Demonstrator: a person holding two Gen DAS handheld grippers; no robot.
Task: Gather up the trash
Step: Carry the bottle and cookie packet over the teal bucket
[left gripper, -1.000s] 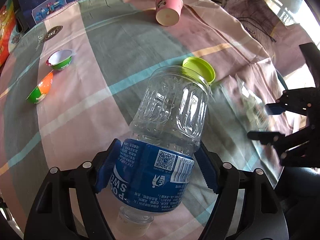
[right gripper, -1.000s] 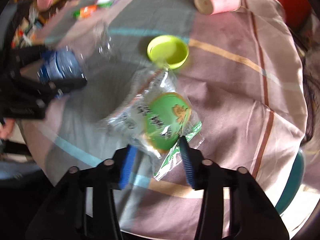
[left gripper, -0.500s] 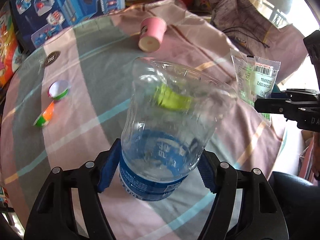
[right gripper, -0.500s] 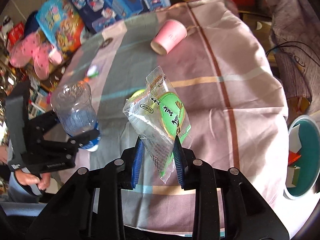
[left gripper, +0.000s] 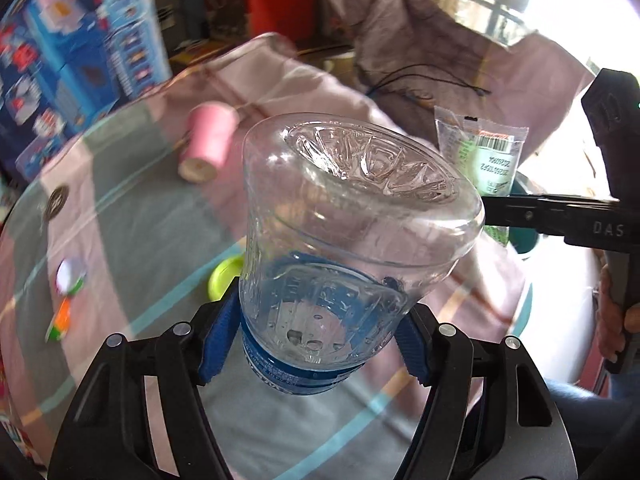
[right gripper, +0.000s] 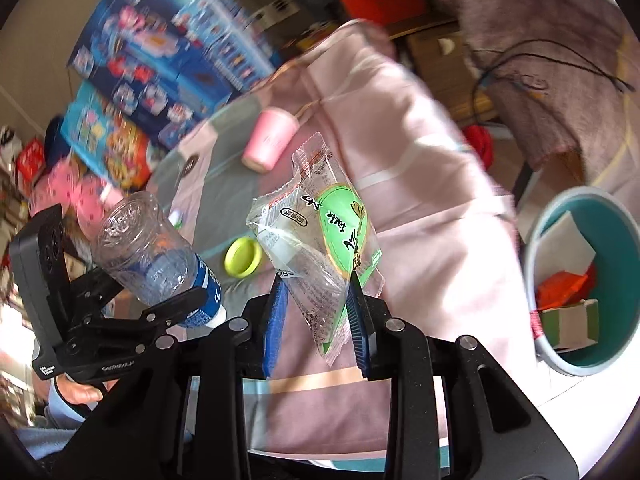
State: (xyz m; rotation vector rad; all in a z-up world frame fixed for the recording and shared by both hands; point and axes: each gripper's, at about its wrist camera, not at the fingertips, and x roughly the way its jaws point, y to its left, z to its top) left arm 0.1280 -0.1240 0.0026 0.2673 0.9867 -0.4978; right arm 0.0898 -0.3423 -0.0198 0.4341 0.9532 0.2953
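Note:
My left gripper (left gripper: 316,336) is shut on a clear plastic bottle (left gripper: 344,232) with a blue label, held above the table with its base pointing forward. It also shows in the right wrist view (right gripper: 160,252). My right gripper (right gripper: 316,312) is shut on a clear snack wrapper (right gripper: 320,236) with a green oval, lifted off the cloth; the wrapper also shows in the left wrist view (left gripper: 484,156). A teal trash bin (right gripper: 616,336) with paper and cartons stands low at the right of the table.
A pink paper cup (right gripper: 270,140) lies on its side on the pink and grey tablecloth (right gripper: 420,184). A yellow-green lid (right gripper: 243,258) and small green-orange cups (left gripper: 64,300) lie on the cloth. Toy boxes (right gripper: 172,52) stand behind the table.
Both grippers have lifted their loads higher off the table and swung right. The teal bin has come further into the right wrist view.

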